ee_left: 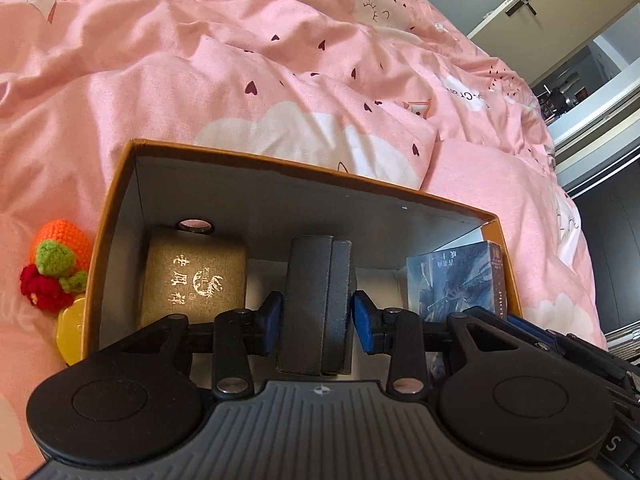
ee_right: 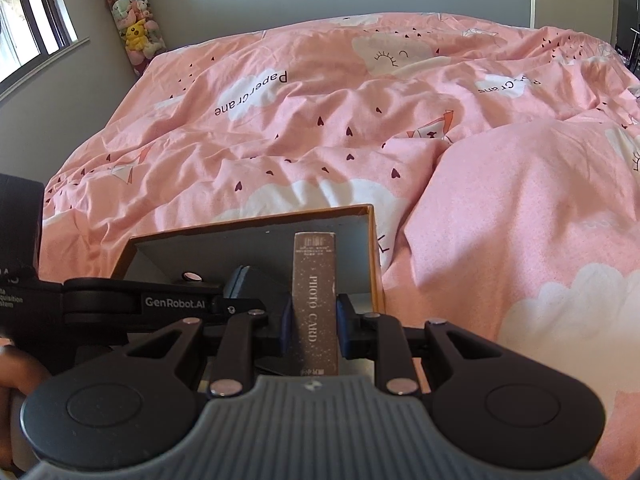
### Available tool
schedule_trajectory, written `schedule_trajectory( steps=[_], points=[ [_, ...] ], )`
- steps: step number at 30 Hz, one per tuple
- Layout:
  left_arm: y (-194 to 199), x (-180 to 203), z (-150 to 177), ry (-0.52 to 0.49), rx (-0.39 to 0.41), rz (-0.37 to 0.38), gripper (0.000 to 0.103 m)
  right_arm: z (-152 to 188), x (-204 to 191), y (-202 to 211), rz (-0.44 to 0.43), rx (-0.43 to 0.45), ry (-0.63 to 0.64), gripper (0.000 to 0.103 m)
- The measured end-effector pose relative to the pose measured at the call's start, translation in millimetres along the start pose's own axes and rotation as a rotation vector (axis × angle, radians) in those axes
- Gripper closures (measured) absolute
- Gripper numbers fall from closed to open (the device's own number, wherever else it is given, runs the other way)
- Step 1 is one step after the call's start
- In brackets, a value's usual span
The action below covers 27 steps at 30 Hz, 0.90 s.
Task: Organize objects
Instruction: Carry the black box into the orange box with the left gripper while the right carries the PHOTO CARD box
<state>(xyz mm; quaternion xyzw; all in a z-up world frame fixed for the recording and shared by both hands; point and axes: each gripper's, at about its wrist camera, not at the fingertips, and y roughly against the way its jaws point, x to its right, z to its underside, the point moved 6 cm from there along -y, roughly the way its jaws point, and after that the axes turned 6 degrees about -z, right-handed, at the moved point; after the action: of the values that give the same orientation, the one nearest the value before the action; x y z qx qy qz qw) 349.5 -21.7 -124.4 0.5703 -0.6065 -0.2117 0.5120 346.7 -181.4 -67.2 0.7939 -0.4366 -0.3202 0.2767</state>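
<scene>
An orange cardboard box with a grey inside lies on the pink bed. In it, an olive case with gold characters lies at the left. A dark grey case stands on edge in the middle, between the blue pads of my left gripper; the pads stand slightly off it, so the gripper is open. At the right end my right gripper is shut on a brown "PHOTO CARD" box, held upright inside the box's right wall. That card box also shows in the left wrist view.
Crocheted orange and red fruit and a yellow object lie outside the box's left wall. A small round ring sits behind the olive case. The rumpled duvet fills the rest. A tube of plush toys stands in the corner.
</scene>
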Motion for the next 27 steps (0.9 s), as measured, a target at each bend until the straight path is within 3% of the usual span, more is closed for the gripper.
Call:
schedule_trajectory(
  steps=[2,8,11,13,16,21,27],
  points=[
    [5,2,0,-0.037,0.008,-0.019,0.049,0,0,0,0.005,-0.002,0.004,0.079],
    [25,6,1,-0.131,0.016,-0.068,0.05,0,-1,-2,0.01,-0.008,0.003,0.079],
    [31,6,0,-0.166,0.007,-0.078,0.059,0,-1,-5,0.017,-0.015,-0.001,0.079],
    [31,4,0,-0.199,-0.001,-0.11,0.072,-1,-2,-9,0.025,-0.023,-0.01,0.079],
    [26,4,2,-0.236,-0.011,-0.114,0.077,0,-4,-14,0.032,-0.03,-0.015,0.079],
    [27,2,4,-0.211,0.005,-0.095,0.078,-1,-11,-24,0.041,-0.051,-0.014,0.079],
    [39,1,2,-0.216,0.043,-0.099,0.078,-2,-18,-35,0.115,-0.073,-0.004,0.079]
  ],
)
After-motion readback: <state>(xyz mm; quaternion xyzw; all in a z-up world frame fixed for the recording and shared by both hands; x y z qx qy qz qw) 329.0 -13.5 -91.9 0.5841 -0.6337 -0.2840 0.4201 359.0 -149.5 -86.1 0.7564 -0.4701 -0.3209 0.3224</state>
